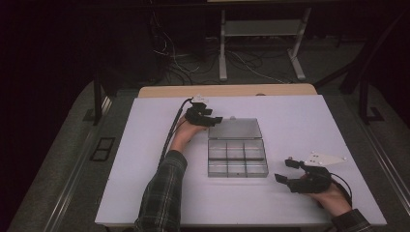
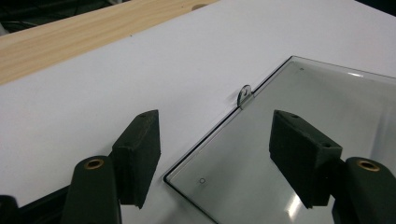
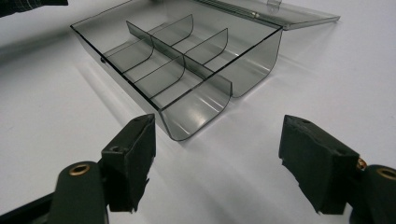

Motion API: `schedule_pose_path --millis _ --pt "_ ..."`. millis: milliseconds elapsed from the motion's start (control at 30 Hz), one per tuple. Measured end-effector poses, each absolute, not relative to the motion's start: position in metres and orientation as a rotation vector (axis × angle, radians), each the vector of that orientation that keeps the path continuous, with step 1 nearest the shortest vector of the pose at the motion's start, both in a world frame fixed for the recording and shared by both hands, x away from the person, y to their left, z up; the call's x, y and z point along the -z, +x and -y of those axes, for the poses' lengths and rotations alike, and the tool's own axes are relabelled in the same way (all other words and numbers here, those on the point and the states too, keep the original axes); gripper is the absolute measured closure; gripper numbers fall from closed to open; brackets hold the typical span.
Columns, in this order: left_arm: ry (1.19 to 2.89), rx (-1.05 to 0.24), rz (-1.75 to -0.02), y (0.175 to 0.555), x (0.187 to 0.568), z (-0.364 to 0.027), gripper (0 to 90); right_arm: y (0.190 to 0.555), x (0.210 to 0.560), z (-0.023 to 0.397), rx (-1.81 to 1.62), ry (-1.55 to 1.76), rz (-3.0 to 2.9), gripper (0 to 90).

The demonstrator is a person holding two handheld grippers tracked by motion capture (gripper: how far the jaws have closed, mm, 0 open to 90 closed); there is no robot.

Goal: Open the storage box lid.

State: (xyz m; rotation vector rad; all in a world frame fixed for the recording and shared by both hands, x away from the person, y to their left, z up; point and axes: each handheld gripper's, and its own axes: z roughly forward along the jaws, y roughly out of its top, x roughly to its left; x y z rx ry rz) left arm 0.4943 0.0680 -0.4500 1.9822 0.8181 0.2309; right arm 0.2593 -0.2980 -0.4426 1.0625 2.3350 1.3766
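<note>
A clear grey plastic compartment box lies open in the middle of the white table, its lid folded flat behind it. My left gripper sits at the lid's far left corner. In the left gripper view its jaws stand open astride that lid corner, touching nothing, and a small latch tab shows on the lid's edge. My right gripper rests low on the table just right of the box's near right corner. Its jaws are open and empty, facing the box.
The white sheet covers a wooden tabletop whose bare far edge shows behind the lid. A plaid sleeve lies over the table's left front. Cables and a metal table frame stand on the floor beyond.
</note>
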Motion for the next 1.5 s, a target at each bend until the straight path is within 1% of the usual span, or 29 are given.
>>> schedule_pose_path --millis 400,800,1100,1500 --pt "1.984 -0.232 -0.829 0.490 0.444 -0.071 32.0 0.261 0.443 0.298 -1.376 1.062 -2.334 27.0" --pt "1.989 -0.246 -0.839 0.474 0.438 -0.080 30.1 0.262 0.444 0.297 -1.367 1.074 -2.335 27.0" --pt "1.965 -0.255 -0.855 0.460 0.425 -0.090 29.3 0.262 0.443 0.297 -1.366 1.071 -2.333 27.0" --pt "1.961 -0.271 -0.802 0.443 0.407 -0.090 27.7 0.260 0.443 0.298 -1.371 1.075 -2.327 27.0"
